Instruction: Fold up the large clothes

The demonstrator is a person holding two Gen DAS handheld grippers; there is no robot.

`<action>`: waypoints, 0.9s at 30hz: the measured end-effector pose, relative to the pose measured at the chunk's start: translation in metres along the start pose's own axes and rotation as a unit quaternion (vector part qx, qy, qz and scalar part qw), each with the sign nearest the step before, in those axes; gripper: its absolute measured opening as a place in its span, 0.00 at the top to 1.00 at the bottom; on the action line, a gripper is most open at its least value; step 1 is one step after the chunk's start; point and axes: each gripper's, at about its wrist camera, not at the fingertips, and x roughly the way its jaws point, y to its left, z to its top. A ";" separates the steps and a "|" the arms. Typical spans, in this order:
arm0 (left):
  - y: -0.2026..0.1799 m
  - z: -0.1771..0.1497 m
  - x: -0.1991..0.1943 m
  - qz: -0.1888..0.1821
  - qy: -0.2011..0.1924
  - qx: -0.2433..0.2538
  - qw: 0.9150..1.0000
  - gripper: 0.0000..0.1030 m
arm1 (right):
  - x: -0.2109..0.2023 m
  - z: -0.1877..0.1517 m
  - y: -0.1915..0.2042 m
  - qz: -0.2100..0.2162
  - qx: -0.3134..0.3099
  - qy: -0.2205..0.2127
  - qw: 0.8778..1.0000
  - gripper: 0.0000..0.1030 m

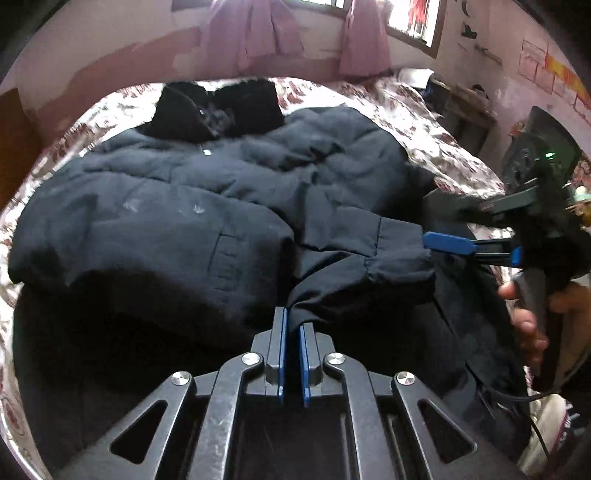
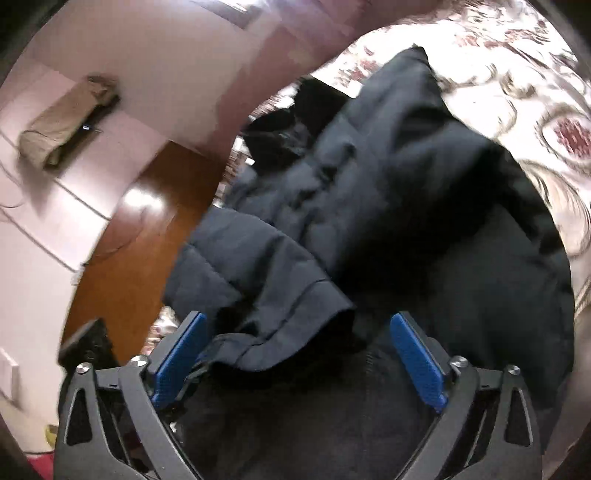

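A large dark navy padded jacket [image 1: 177,192] lies spread on the floral bedspread [image 1: 436,136], its black fur-trimmed hood [image 1: 218,107] at the far end. My left gripper [image 1: 293,323] is shut on a fold of the jacket's sleeve fabric near the cuff [image 1: 399,254]. My right gripper [image 1: 443,232] reaches in from the right, its blue fingers [image 1: 447,243] at the cuff. In the right wrist view the right gripper [image 2: 295,332] is open, its blue pads [image 2: 417,358] either side of the sleeve cuff [image 2: 288,325], over the jacket [image 2: 406,192].
Pink curtains [image 1: 258,33] and a bright window [image 1: 413,18] are beyond the bed. Cluttered furniture [image 1: 465,107] stands along the right wall. A brown wooden headboard or door [image 2: 140,229] is at the left in the right wrist view. A hand [image 1: 532,317] holds the right gripper.
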 end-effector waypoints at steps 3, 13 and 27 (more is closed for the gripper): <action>0.006 -0.003 0.000 -0.013 0.012 0.000 1.000 0.93 | 0.011 -0.009 0.004 -0.029 -0.016 0.008 0.999 0.29; 0.015 -0.016 -0.004 -0.029 0.017 -0.020 0.999 0.91 | 0.027 -0.022 0.020 -0.049 -0.030 0.049 0.997 0.79; 0.022 -0.030 -0.060 -0.013 -0.045 -0.031 0.998 0.17 | 0.010 -0.009 0.049 -0.088 -0.098 0.031 0.991 0.94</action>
